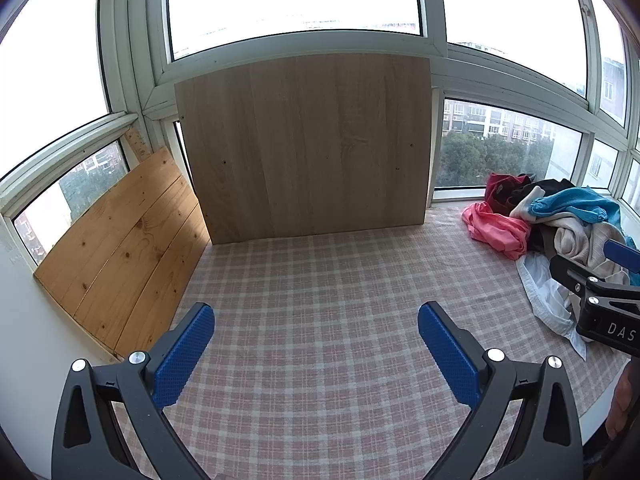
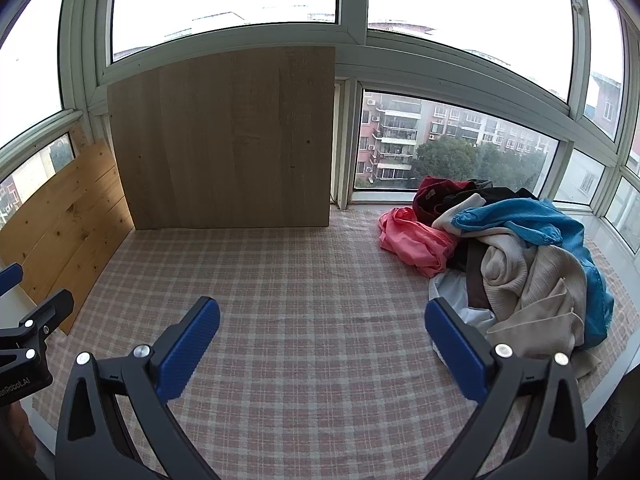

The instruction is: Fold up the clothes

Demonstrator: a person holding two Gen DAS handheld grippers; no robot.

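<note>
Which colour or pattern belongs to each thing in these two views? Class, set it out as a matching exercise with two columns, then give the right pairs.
Column one:
1. garment lying on top of the clothes pile
2. garment at the left edge of the pile
3. cloth covering the table
4. pads on the jaws of the right gripper

Column two:
A. pink and white check
B. dark blue
C. bright blue
D. coral pink

Pairs: 1-C, 2-D, 3-A, 4-B.
</note>
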